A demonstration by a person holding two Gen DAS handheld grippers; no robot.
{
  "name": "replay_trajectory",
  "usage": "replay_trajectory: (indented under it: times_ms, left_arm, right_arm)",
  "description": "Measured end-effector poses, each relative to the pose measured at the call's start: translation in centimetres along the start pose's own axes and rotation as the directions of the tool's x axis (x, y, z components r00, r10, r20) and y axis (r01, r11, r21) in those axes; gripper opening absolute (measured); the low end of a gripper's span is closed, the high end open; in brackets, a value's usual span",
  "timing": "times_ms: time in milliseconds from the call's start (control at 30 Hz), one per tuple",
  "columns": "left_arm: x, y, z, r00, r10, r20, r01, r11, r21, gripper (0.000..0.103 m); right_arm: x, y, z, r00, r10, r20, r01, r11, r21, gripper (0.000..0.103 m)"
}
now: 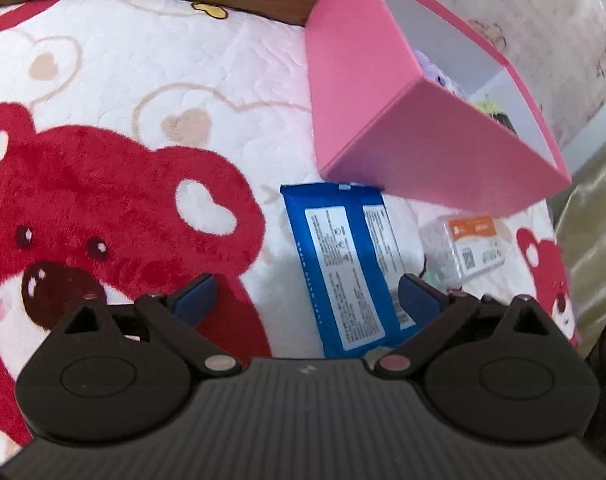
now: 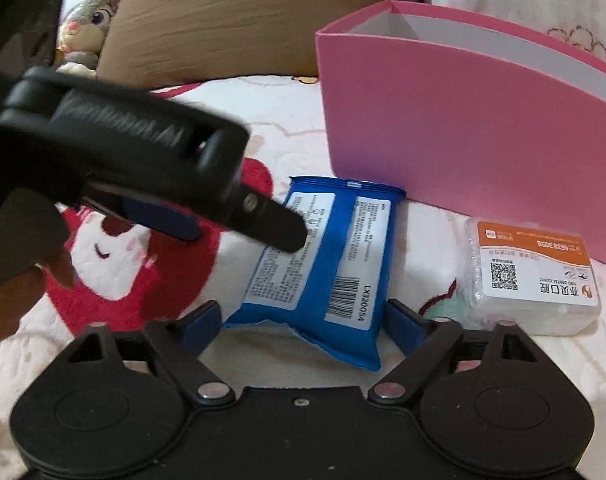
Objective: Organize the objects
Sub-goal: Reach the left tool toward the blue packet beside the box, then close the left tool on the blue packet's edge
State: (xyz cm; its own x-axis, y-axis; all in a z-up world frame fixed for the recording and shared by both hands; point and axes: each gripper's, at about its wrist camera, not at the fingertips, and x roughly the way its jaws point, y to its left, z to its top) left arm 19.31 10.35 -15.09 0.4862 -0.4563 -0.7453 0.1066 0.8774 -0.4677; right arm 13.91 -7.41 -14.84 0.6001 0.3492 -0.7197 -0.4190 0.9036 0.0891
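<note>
The blue wipes pack (image 2: pixel 323 264) is lying flat on the bear-print blanket (image 1: pixel 151 80), just in front of the pink box (image 2: pixel 463 128), with the small clear packet (image 2: pixel 535 276) beside it. You are bringing your right gripper (image 2: pixel 303 322) in with its jaws standing wide on either side of the pack's near end, pads not pressing it. Your left gripper (image 1: pixel 307 296) is also spread wide and empty, its tip hanging over the pack's left label. Judging from this, you are lining up a pick. Settle one gripper squarely across the pack's width, keep the other clear, and close gently so the soft wrapper is not buckling.
</note>
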Motion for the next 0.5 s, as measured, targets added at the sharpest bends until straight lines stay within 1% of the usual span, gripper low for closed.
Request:
replay_trajectory:
  times_ms: [33, 67, 100, 133, 167, 300, 400, 433, 500]
  left_arm:
    - [-0.1, -0.1, -0.1, 1.000, -0.017, 0.002, 0.017, 1.000, 0.003, 0.094]
    - [-0.2, -0.2, -0.1, 1.000, -0.028, 0.004, 0.028, 1.000, 0.004, 0.085]
    - [-0.2, -0.3, -0.3, 1.000, -0.031, 0.003, 0.031, 0.999, -0.007, 0.066]
    - [-0.1, -0.4, -0.4, 0.999, -0.038, -0.016, 0.038, 0.999, -0.021, 0.059]
    - [0.0, -0.6, -0.6, 0.998, -0.047, -0.039, 0.046, 0.998, -0.030, 0.054]
    - [-0.1, -1.5, -2.0, 0.996, -0.072, -0.061, 0.070, 0.997, -0.028, 0.053]
    - [-0.3, -2.0, -3.1, 0.998, -0.030, -0.060, 0.029, 0.999, -0.021, 0.052]
    - [-0.4, -2.1, -3.4, 0.998, -0.015, -0.056, 0.014, 1.000, -0.021, 0.052]
    - [-0.5, -1.9, -3.9, 0.998, -0.008, -0.054, 0.006, 0.999, -0.036, 0.052]
  right_arm:
    - [-0.2, 0.1, -0.1, 1.000, 0.003, 0.002, -0.003, 1.000, 0.000, 0.083]
    - [-0.5, 0.2, -0.1, 1.000, 0.001, 0.003, -0.001, 1.000, -0.002, 0.081]
    - [-0.8, 0.4, -0.1, 1.000, -0.007, -0.003, 0.007, 1.000, -0.004, 0.081]
    - [-1.2, 0.7, -0.2, 1.000, -0.016, -0.015, 0.016, 1.000, -0.003, 0.081]
    - [-1.8, 0.9, -0.4, 1.000, -0.011, -0.026, 0.011, 1.000, 0.009, 0.080]
    - [-3.3, 0.7, -1.3, 0.996, 0.053, -0.078, -0.049, 0.997, 0.059, 0.081]
    - [-3.7, 0.2, -1.8, 0.992, 0.078, -0.101, -0.069, 0.993, 0.091, 0.084]
    - [-3.6, 0.0, -1.8, 0.992, 0.080, -0.101, -0.070, 0.992, 0.101, 0.085]
    - [-3.3, -0.5, -1.7, 0.992, 0.068, -0.105, -0.055, 0.991, 0.125, 0.089]
